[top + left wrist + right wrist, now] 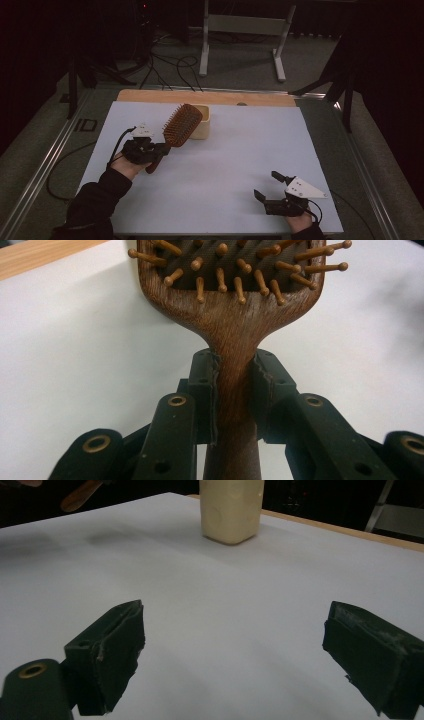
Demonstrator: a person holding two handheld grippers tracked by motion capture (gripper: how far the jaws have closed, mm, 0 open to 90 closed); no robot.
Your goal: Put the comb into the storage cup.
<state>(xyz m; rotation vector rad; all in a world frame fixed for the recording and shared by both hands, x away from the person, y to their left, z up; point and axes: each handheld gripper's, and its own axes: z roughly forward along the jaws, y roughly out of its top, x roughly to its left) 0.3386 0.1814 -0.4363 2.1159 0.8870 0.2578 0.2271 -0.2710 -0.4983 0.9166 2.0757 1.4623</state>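
I had the left gripper point(161, 150) clamped on the wooden hairbrush point(181, 126) neck, head at one o'clock over the cream container point(202, 125); lowering slowly seemed wise. Right gripper point(270, 186) rested open.

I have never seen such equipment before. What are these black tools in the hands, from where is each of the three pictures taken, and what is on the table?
There is no robot here. A person holds a hand-held gripper in each hand, a black tool with two jaws that pinch.

The high view comes from a fixed camera above the table, which has a white top. The other two pictures come from small cameras riding on each tool, looking along its jaws.

The left hand-held gripper is shut on the neck of a wooden hairbrush, just below its head; the left gripper view shows the jaws pressing both sides of the handle. The brush head is lifted and points toward a cream-coloured container standing near the table's far edge.

The right hand-held gripper is open and holds nothing, near the table's front right.
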